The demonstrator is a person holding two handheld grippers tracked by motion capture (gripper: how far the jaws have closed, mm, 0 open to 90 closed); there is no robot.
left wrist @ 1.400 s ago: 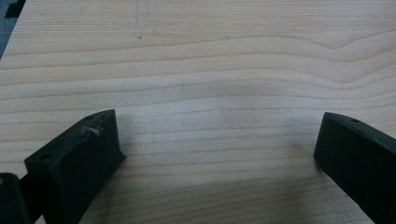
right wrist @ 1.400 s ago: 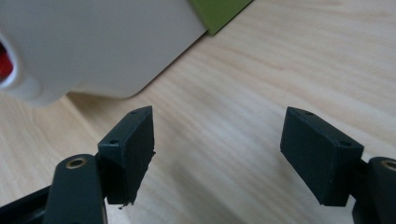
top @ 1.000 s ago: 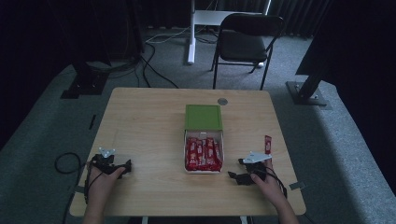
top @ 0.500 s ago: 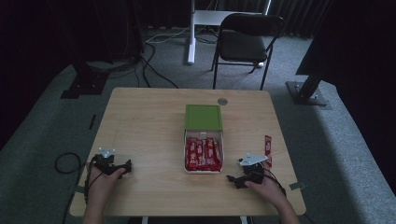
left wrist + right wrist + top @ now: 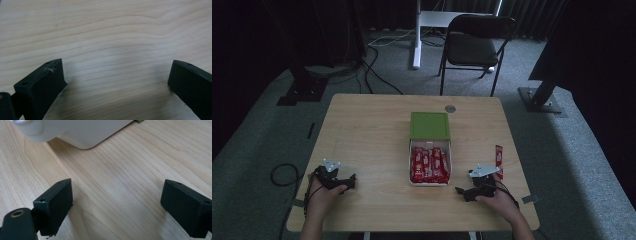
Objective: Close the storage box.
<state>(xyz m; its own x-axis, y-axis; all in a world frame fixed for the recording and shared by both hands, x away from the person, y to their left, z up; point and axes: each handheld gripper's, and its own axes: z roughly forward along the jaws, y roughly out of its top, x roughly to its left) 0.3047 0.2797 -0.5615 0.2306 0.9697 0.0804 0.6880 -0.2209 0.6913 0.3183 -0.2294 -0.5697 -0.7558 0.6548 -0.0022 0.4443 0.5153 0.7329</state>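
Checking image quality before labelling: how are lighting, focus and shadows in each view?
High view: dim and soft, room black beyond the table; red packets in the white box lack detail. Left gripper view: wood grain sharp, soft shadow between open jaws. Right gripper view: box corner close and blurred, jaws crisp.

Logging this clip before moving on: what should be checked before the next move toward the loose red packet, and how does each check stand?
1. Right gripper open, nothing between its fingers: ok.
2. Left gripper open and free: ok.
3. Loose packet lies flat on the table, beside the right hand: ok.
4. Box open, green lid folded back: ok.
5. Room left in the box for another packet: cannot tell.
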